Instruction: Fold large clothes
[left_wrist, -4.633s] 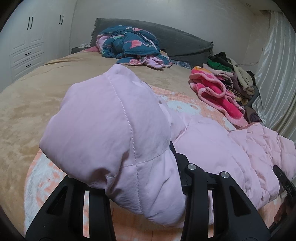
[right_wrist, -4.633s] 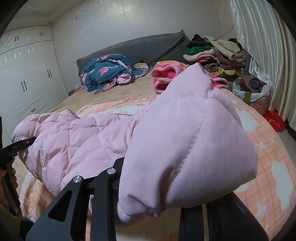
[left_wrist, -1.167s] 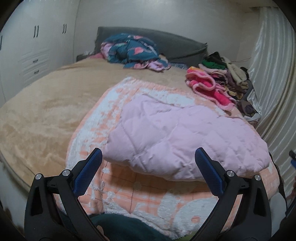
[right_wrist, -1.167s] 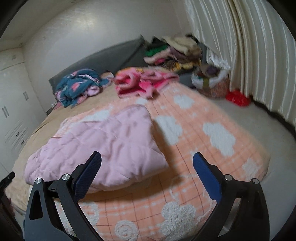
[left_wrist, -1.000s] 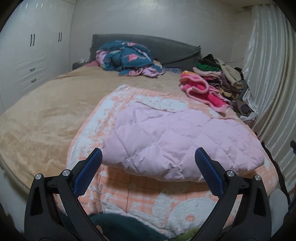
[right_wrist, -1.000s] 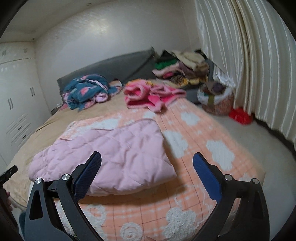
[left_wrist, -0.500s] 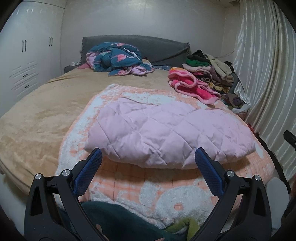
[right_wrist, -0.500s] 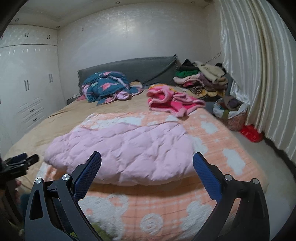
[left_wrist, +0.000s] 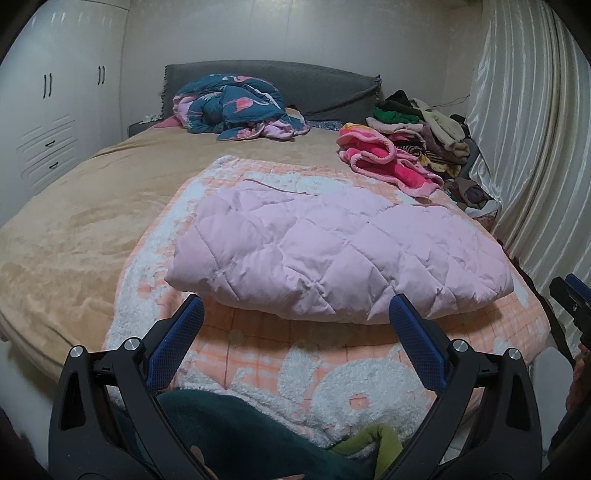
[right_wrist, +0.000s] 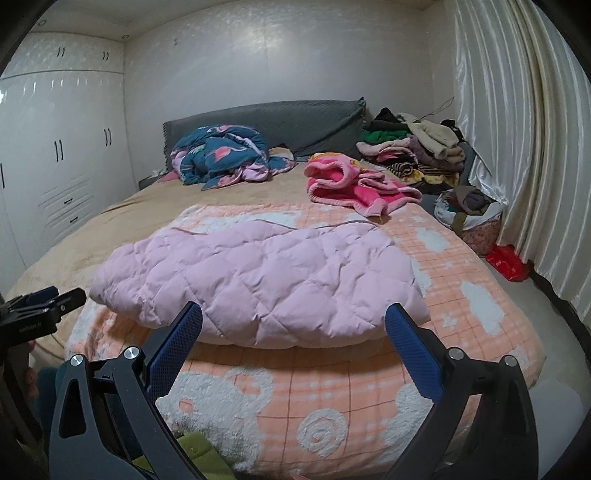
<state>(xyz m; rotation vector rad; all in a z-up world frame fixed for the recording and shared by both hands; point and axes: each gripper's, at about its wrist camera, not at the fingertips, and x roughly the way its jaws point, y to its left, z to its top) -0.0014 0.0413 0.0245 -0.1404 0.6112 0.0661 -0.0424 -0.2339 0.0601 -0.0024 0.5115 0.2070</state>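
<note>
Both the left gripper (left_wrist: 295, 321) and right gripper (right_wrist: 293, 328) gape wide, empty; better grab the folded pink quilted jacket (left_wrist: 332, 251) by matching end corners.

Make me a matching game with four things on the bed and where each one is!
Things:
1. pink quilted jacket
2. teal flamingo quilt
3. hot pink fleece
4. pile of clothes

Places:
A. bunched up against the grey headboard
B. stacked in the far corner by the curtain
C. lying folded on the peach bear blanket, nearest the open grippers
D. on the bed just in front of the stacked corner

Pairs: 1-C, 2-A, 3-D, 4-B
</note>
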